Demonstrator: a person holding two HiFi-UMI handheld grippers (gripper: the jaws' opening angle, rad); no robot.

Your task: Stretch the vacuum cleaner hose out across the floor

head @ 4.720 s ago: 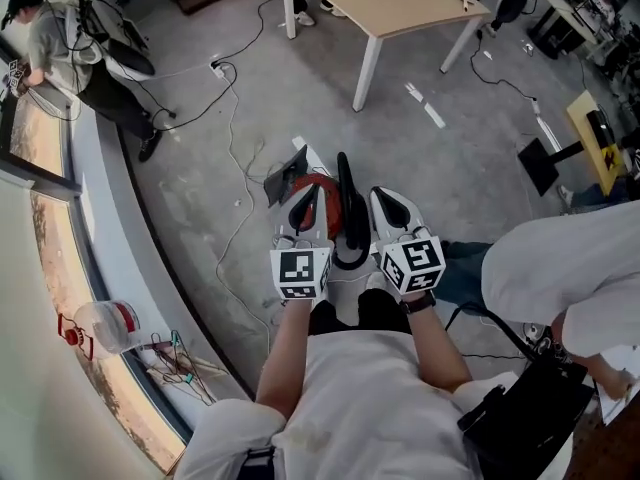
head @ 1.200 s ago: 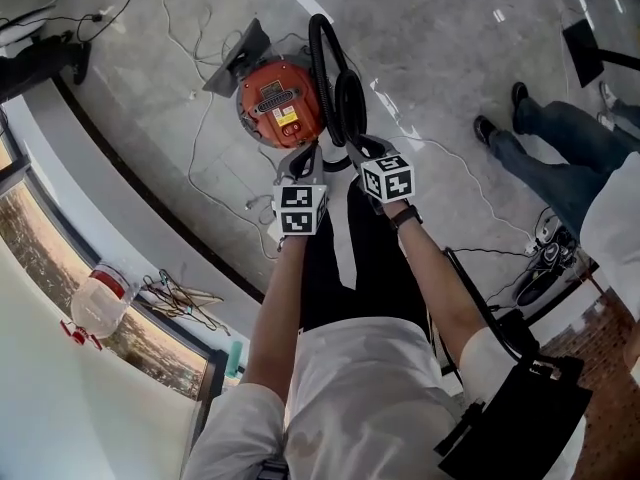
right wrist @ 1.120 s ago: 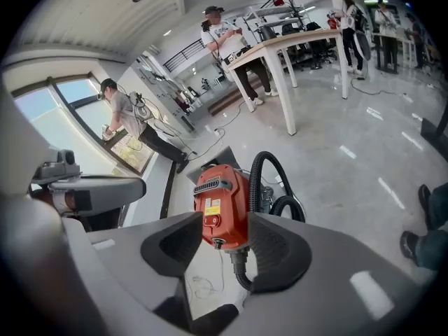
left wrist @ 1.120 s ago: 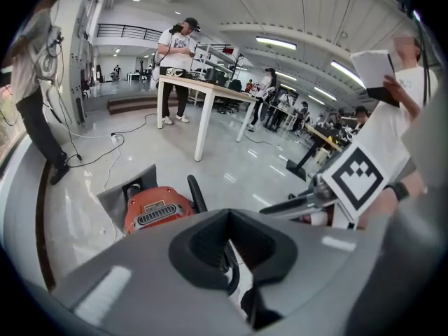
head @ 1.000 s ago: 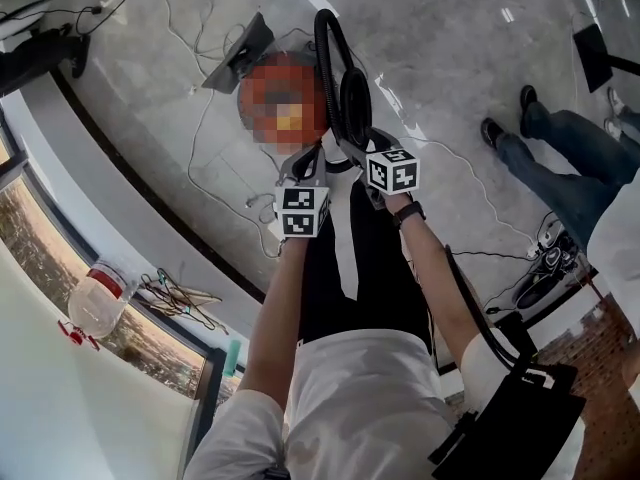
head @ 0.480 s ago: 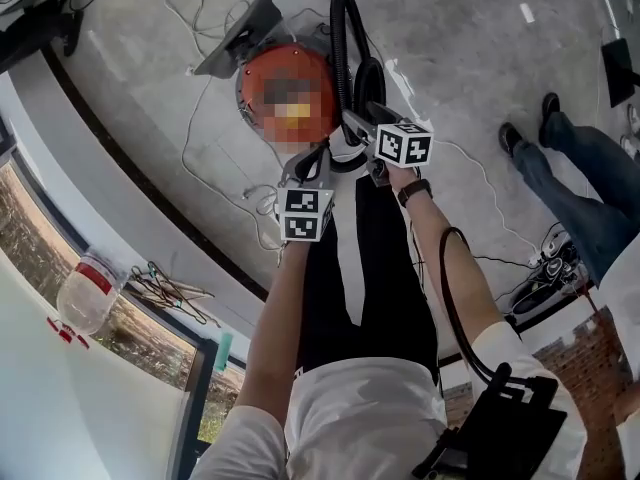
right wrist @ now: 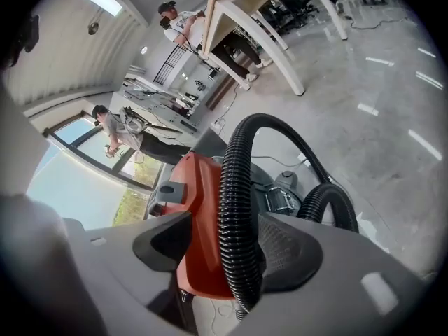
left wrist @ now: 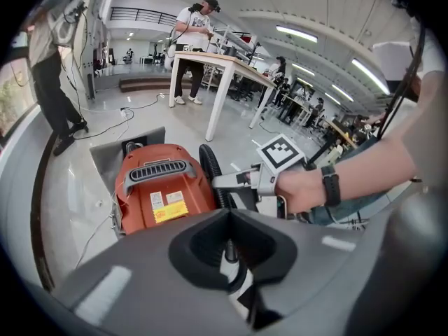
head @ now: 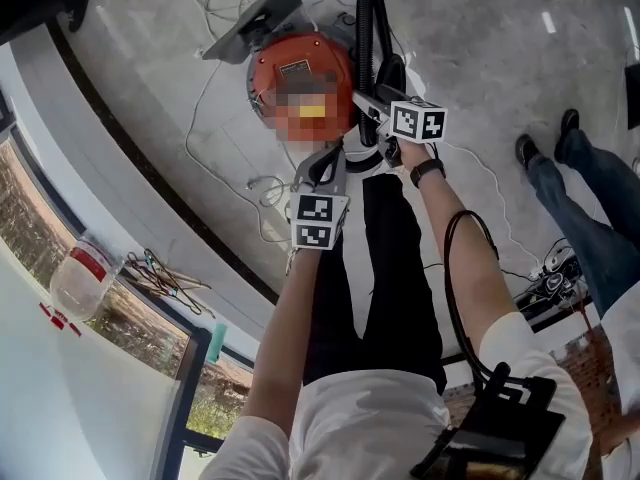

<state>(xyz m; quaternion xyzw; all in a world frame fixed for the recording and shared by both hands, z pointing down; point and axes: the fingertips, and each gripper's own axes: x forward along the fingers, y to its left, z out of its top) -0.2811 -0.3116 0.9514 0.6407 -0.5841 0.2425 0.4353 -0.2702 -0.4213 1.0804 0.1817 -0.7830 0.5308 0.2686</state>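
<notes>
An orange vacuum cleaner (head: 285, 68) stands on the concrete floor, and its black ribbed hose (head: 368, 23) loops up from its far side. My right gripper (head: 366, 113) is open at the hose beside the cleaner's body. In the right gripper view the hose (right wrist: 234, 208) runs between the jaws. It lies against the right jaw, with a gap to the left one. My left gripper (head: 322, 156) is shut and empty, just short of the cleaner's near side. The left gripper view shows the cleaner (left wrist: 161, 191), the hose (left wrist: 208, 168) and the right gripper (left wrist: 234, 182) ahead of my left gripper (left wrist: 229, 217).
Thin white cables (head: 205, 118) trail over the floor to the left of the cleaner. A grey plate (head: 255, 18) lies behind it. A window ledge (head: 120, 158) runs along the left. A bystander's legs (head: 570, 168) stand at the right. A table (left wrist: 210, 65) and people are farther off.
Both grippers have come down toward the vacuum cleaner. The right one has reached forward so that the hose now sits between its jaws. The left stays shut.
</notes>
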